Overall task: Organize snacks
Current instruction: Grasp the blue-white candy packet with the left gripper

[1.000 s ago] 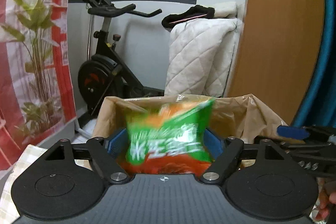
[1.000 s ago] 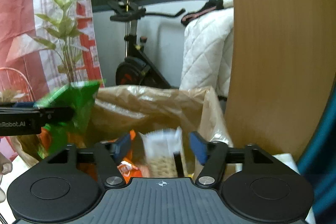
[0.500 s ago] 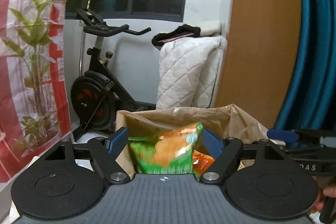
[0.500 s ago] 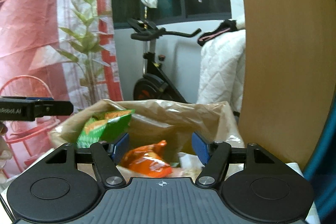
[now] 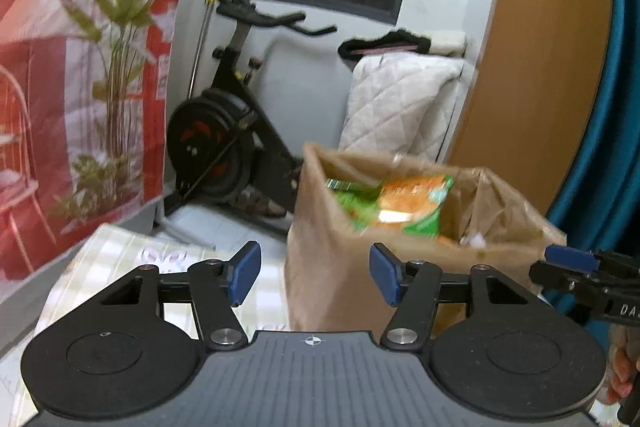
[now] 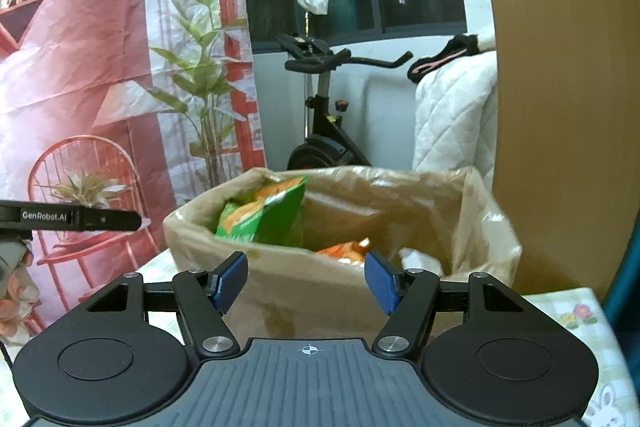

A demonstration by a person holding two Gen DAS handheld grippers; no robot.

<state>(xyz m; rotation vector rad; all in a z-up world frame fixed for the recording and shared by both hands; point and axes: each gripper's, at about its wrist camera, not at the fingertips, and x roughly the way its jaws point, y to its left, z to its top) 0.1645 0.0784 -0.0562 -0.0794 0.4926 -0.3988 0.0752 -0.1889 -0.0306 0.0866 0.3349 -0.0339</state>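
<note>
- We are holding the left gripper near the brown paper bag, its jaws partly apart, just having narrowed, with nothing between the blue pads.
- We are keeping the right gripper half open and empty, facing the bag's near wall.
- The green snack packet is sitting inside the bag, leaning at its left side and sticking up above the rim.
- An orange packet is lying lower in the bag, right of the green one.
- The bag is standing on the checked tablecloth, with an exercise bike far behind.
</note>
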